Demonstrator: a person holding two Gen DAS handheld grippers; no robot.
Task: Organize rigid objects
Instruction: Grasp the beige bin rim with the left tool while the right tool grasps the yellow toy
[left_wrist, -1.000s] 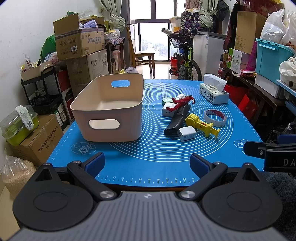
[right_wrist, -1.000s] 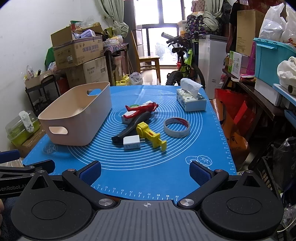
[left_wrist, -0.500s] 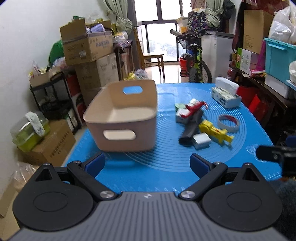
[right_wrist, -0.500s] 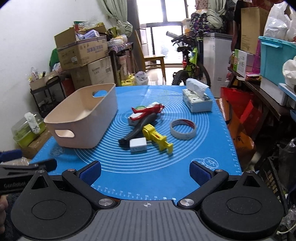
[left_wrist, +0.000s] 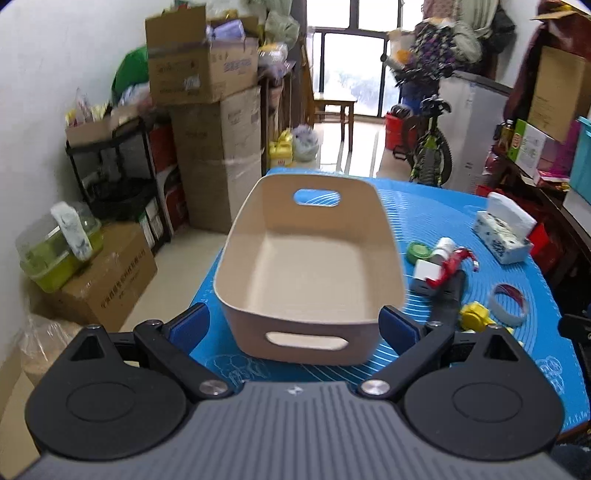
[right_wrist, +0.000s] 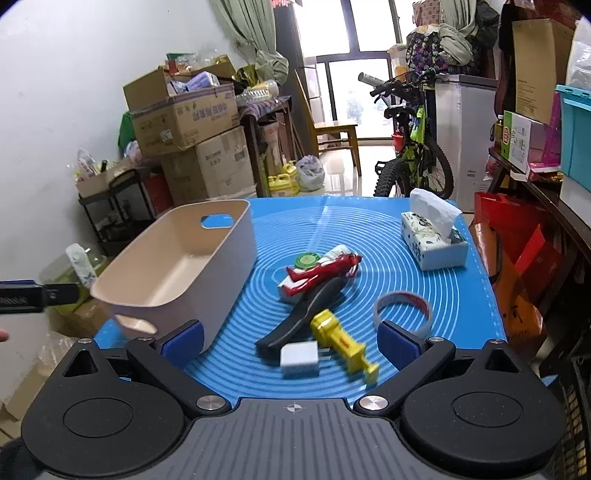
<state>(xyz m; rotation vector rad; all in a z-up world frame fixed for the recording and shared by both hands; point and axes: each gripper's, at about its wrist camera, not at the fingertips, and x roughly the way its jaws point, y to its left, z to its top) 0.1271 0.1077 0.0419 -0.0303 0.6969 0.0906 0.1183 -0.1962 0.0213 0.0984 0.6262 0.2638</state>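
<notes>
An empty beige bin with handle slots stands on the blue mat; my open left gripper straddles its near end. In the right wrist view the bin is at left. My open right gripper hovers just before a white charger, a yellow toy and a black handle. Behind lie a red figure, a green lid and a tape roll.
A tissue box stands at the mat's far right. Cardboard boxes and a black shelf line the left wall. A bicycle stands beyond the table. Red bags sit off the right edge.
Both grippers have moved forward over the table. The left one has swung left and closed in on the bin's near end; the right one has neared the pile of objects.
</notes>
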